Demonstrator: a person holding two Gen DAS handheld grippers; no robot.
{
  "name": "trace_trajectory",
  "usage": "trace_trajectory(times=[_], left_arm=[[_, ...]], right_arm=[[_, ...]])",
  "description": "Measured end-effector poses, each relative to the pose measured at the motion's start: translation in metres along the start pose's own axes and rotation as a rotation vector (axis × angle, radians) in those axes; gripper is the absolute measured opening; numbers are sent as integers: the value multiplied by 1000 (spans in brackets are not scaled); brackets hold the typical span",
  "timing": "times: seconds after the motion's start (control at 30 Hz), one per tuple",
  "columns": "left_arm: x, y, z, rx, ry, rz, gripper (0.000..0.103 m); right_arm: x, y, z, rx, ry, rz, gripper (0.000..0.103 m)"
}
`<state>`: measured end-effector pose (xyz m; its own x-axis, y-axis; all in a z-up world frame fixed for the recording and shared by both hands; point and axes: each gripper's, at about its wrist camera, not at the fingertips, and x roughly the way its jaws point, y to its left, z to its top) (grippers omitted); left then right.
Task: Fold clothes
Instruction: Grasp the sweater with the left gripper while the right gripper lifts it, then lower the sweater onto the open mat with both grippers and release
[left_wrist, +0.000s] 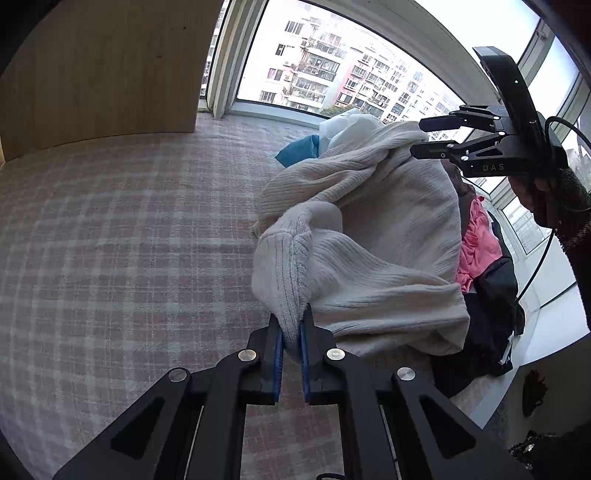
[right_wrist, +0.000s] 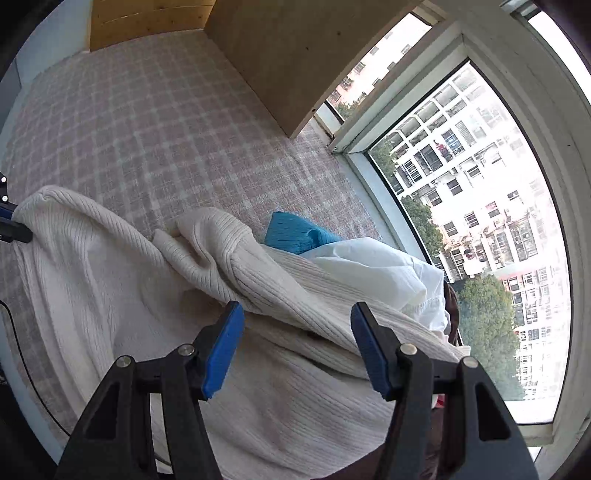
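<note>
A cream ribbed sweater (left_wrist: 369, 229) lies crumpled on the plaid bed cover (left_wrist: 110, 221). My left gripper (left_wrist: 291, 317) is shut on a ribbed edge of it, and the cloth is pinched between the blue pads. In the right wrist view that grip shows at the far left (right_wrist: 11, 221), with the sweater (right_wrist: 110, 266) stretched from it. My right gripper (right_wrist: 295, 314) hovers open just above the sweater's far folds, with nothing between its pads. The left wrist view shows it (left_wrist: 417, 138) held in a hand over the pile.
Beside the sweater lie a blue knit garment (right_wrist: 295, 230) and a white cloth (right_wrist: 369, 266). A pink garment (left_wrist: 478, 243) and a black one (left_wrist: 487, 321) are piled at the right. A wooden panel (left_wrist: 99, 66) and a large window (right_wrist: 480, 221) border the bed.
</note>
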<state>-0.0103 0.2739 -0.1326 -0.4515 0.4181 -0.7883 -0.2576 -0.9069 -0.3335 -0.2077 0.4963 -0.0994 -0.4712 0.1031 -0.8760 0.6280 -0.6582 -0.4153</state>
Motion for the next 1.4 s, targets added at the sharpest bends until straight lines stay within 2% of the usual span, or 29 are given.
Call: trace_trajectory(times=[0.17, 0.23, 0.27, 0.3, 0.33, 0.4, 0.53, 0.63, 0.73, 0.8, 0.87, 1.0, 1.1, 1.2, 1.3, 1.4], left_arm=[[-11, 9, -18, -48, -23, 32, 7], [-10, 11, -21, -65, -28, 30, 7], [-9, 13, -21, -71, -30, 32, 7], [-8, 15, -22, -77, -30, 34, 7], [-8, 16, -20, -79, -32, 34, 7], [-11, 20, -15, -79, -40, 33, 7], [-33, 25, 8, -44, -95, 39, 6], [-79, 26, 47, 54, -200, 61, 6], [-137, 24, 98, 163, -319, 117, 6], [-178, 23, 128, 226, -388, 165, 6], [-221, 24, 155, 272, -452, 164, 6], [-300, 22, 177, 356, -575, 243, 6], [-352, 27, 186, 392, -640, 250, 6], [-387, 32, 184, 440, -678, 286, 6], [-418, 40, 180, 486, -704, 322, 6], [-419, 62, 180, 513, -666, 338, 6]], right_arm=[[50, 16, 23, -115, 99, 65, 61], [74, 18, 22, -111, 160, 42, 61], [81, 14, 21, -69, 184, 61, 52], [88, 9, 19, -26, 208, 80, 17], [90, 3, 17, 22, 213, 99, 11], [67, -17, 16, 143, 140, 122, 10], [-22, -70, 12, 350, -83, 37, 7], [-107, -116, 0, 531, -243, -82, 5], [-196, -149, -18, 691, -389, -170, 5], [-247, -150, -31, 747, -479, -201, 5], [-295, -146, -42, 788, -560, -229, 5], [-374, -123, -55, 847, -695, -271, 5], [-409, -94, -50, 844, -746, -295, 5], [-425, -62, -40, 839, -770, -321, 5], [-418, -32, -30, 839, -765, -328, 5], [-381, -9, -16, 848, -706, -313, 5]])
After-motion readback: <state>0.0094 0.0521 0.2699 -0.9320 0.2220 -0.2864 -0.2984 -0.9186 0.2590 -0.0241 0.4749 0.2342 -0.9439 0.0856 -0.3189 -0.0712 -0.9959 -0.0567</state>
